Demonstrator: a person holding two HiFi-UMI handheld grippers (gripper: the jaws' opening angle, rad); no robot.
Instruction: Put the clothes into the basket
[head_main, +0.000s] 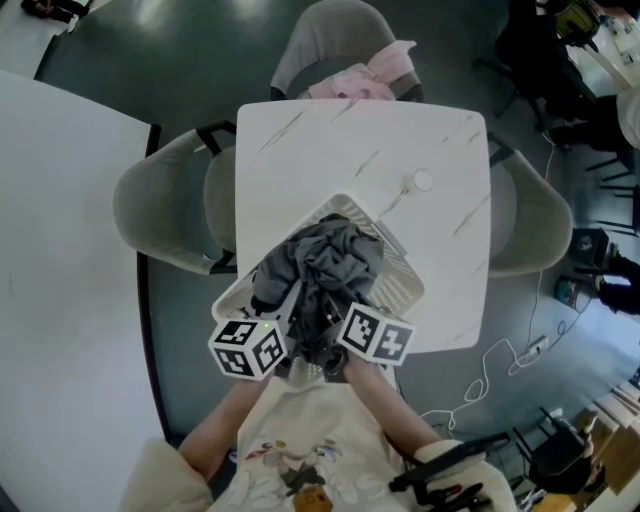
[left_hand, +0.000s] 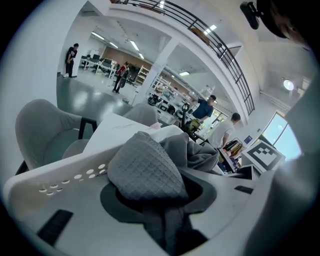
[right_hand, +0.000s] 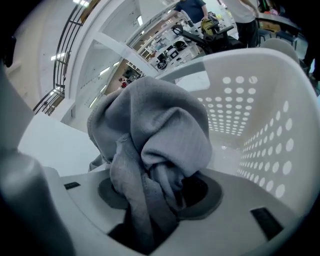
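The left tongs, low in the middle of the frame, were closed on a fold of the grey clothes. The clothes sat in a heap in the white basket on the bench, in the middle of the frame, and stuck up over its rim. The right tongs, just beside the left ones, pinched the clothes too. The job looked almost done: the tongs had not let go yet. A pink cloth on the chair at the top might be left to fetch.
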